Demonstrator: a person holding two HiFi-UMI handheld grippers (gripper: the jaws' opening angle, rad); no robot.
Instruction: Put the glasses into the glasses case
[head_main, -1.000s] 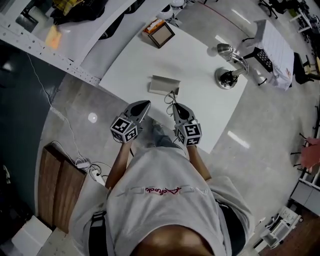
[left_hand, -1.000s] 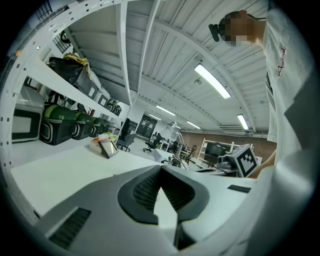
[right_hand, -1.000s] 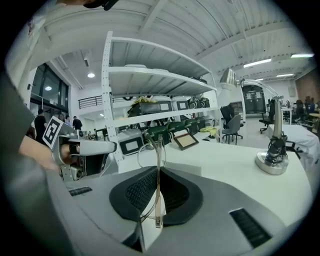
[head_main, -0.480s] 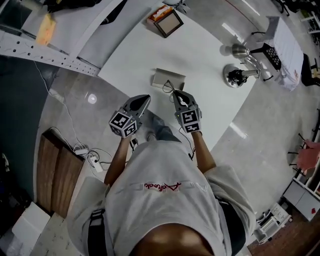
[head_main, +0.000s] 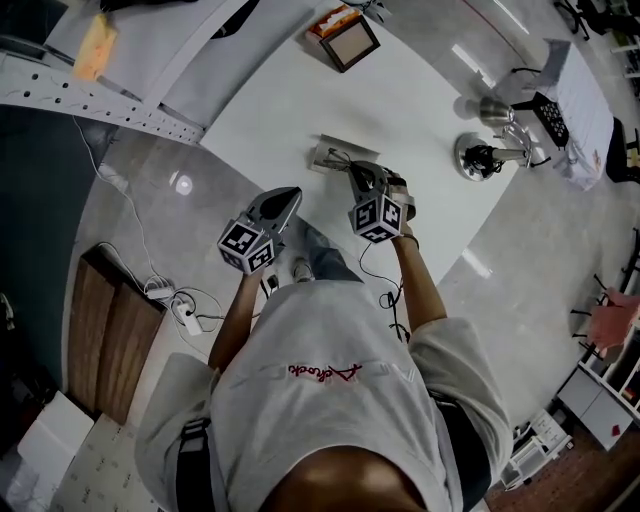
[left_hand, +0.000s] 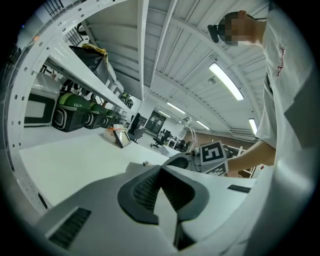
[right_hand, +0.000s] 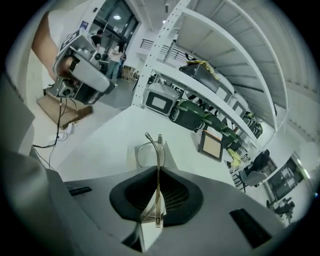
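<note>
**Glasses gripped right at the case**

Over on the right side, the right tongs (head_main: 358, 173) are clenched on the glasses (right_hand: 156, 207). The thin frame stands edge-on between the pads, and one lens ring pokes out past the tips. The glasses are at the near side of the grey glasses case (head_main: 335, 156) on the white bench (head_main: 420, 110), but whether they touch it or hang just above is too close to call. The left tongs (head_main: 290, 197) hover at the bench's near edge, short of the case, their tips pressed together with nothing between them. Further up the bench sits a picture frame (head_main: 346, 42), with a desk lamp (head_main: 487, 152) out to the right, both well apart from the case.
</note>
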